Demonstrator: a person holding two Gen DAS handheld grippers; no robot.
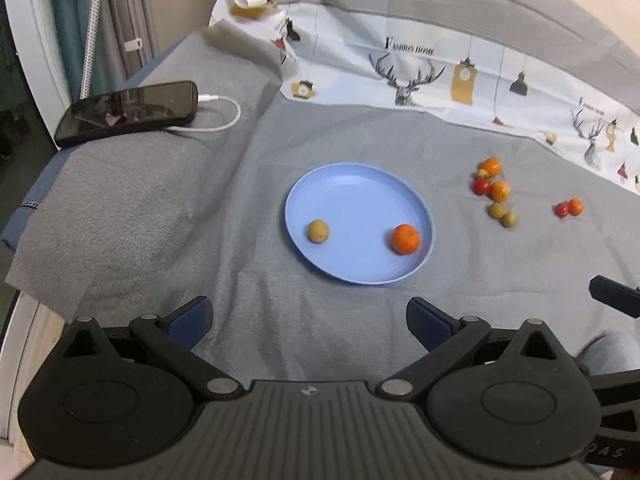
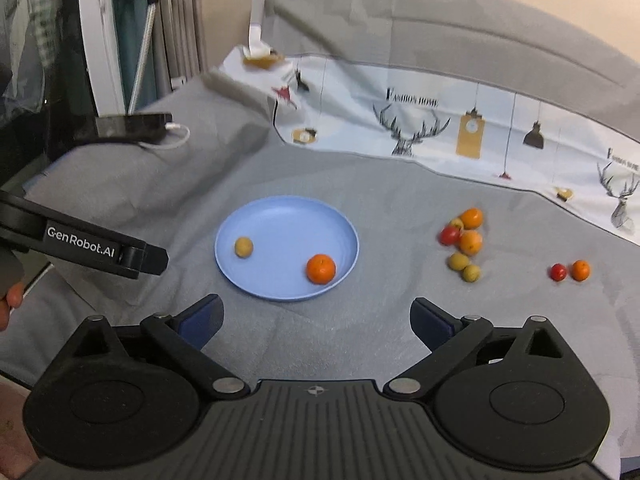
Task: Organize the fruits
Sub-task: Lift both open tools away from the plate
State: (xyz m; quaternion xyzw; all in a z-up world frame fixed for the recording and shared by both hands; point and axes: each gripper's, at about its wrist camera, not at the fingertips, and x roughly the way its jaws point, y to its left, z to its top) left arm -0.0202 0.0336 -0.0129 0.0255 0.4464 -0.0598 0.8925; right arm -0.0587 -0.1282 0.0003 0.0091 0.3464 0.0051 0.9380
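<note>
Currently your left gripper [image 1: 308, 322] and right gripper [image 2: 316, 322] both hover released and empty near the blue plate [image 1: 352, 196]. It holds one orange [image 1: 405, 239] and one yellowish fruit [image 1: 318, 231]; the remaining fruits [image 1: 495, 191], somewhat blurred, lie scattered on the cloth to its right.

There is one blue plate [image 2: 280, 216]. On it lie two fruits: one orange [image 2: 321, 268] and one yellow-green fruit [image 2: 243, 247].

Beside the plate on the grey cloth [image 2: 360, 340] there are eight more fruits: three oranges, two red ones, three yellow-green ones. One phone [image 1: 128, 112] with one white cable [image 1: 224, 116] lies far left.
</note>
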